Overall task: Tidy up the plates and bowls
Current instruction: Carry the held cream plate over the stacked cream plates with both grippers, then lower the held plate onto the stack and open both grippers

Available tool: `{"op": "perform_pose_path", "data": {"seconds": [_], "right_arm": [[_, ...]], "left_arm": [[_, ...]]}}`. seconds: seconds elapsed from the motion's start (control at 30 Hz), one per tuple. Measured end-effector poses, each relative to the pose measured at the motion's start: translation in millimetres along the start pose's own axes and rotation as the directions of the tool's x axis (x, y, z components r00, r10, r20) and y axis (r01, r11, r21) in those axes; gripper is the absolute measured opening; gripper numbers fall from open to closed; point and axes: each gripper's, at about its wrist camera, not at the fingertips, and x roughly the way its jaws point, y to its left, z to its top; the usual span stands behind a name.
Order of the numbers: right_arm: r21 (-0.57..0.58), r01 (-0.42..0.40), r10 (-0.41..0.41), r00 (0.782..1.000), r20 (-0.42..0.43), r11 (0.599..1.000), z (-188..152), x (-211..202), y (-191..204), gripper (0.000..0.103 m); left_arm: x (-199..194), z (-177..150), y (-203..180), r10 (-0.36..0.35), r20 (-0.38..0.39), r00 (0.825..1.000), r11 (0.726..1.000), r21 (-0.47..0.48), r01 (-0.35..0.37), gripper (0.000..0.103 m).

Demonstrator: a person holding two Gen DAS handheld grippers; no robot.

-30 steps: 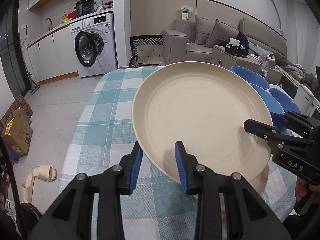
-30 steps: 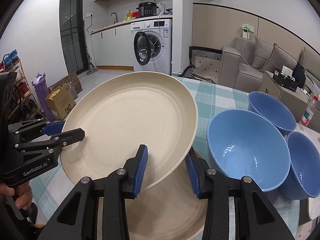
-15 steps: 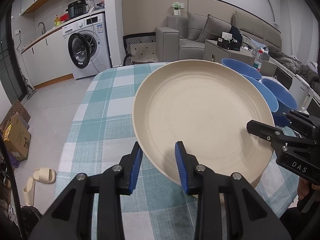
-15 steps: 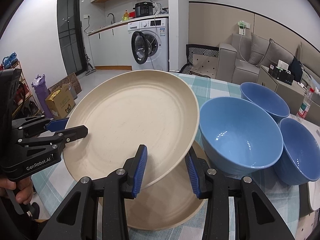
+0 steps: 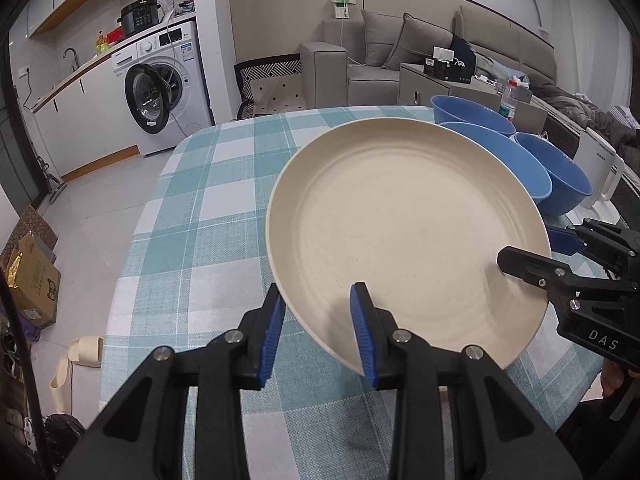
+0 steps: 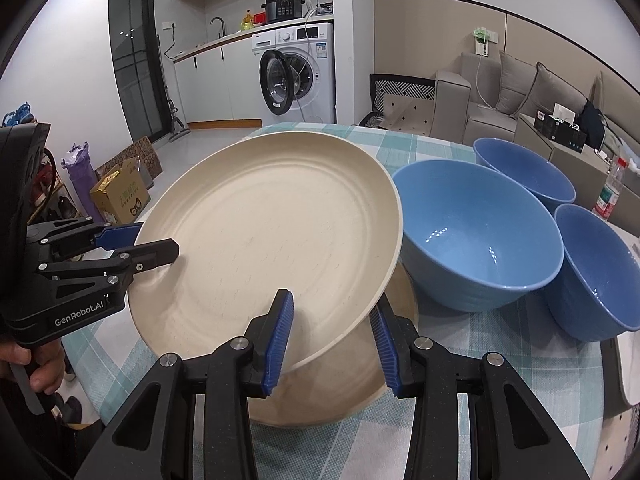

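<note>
A large cream plate [image 5: 400, 232] [image 6: 272, 232] hangs tilted over the checked table, gripped at its rim from two sides. My left gripper [image 5: 318, 308] [image 6: 156, 240] is shut on the plate's near left rim. My right gripper [image 6: 332, 312] [image 5: 532, 248] is shut on the opposite rim. Directly below lies a second cream plate [image 6: 352, 380] flat on the cloth, mostly hidden by the held one. Three blue bowls stand to the right: a big near one [image 6: 476, 232], one behind [image 6: 520, 172] and one at the right edge [image 6: 600, 264].
The teal and white checked tablecloth [image 5: 200, 240] stretches bare to the left of the plates. A white tray edge [image 6: 628, 360] lies at the far right. Beyond the table are a washing machine [image 5: 160, 92], a grey sofa [image 5: 384, 52], a cardboard box [image 5: 32, 280] and slippers on the floor.
Both grippers have carried the plate a little sideways and slightly lower over the plate beneath. The grips have stayed the same.
</note>
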Motion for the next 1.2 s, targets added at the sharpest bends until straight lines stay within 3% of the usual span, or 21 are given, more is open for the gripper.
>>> {"op": "perform_pose_path", "data": {"seconds": [0.33, 0.87, 1.0, 1.07, 1.2], "right_arm": [[-0.023, -0.011, 0.010, 0.999, -0.041, 1.000, -7, 10, 1, 0.040], [-0.029, -0.001, -0.002, 0.996, -0.088, 1.000, -13, 27, -4, 0.041], [-0.019, 0.002, -0.003, 0.996, -0.087, 1.000, -16, 25, -6, 0.041], [-0.016, 0.004, -0.005, 0.996, -0.087, 1.000, -17, 24, -8, 0.041], [-0.005, 0.014, -0.015, 0.996, -0.093, 1.000, -20, 26, -13, 0.041]], "left_arm": [[6, -8, 4, 0.016, -0.041, 0.999, 1.000, 0.011, -0.016, 0.033], [1, -7, 0, 0.014, -0.008, 1.000, 0.999, 0.043, -0.014, 0.037], [2, -6, -2, 0.002, -0.004, 1.000, 0.999, 0.040, -0.002, 0.038], [5, -8, -4, -0.053, -0.020, 0.998, 0.998, 0.034, 0.054, 0.038], [5, -9, -13, -0.032, -0.017, 0.999, 0.997, 0.065, 0.033, 0.038]]}}
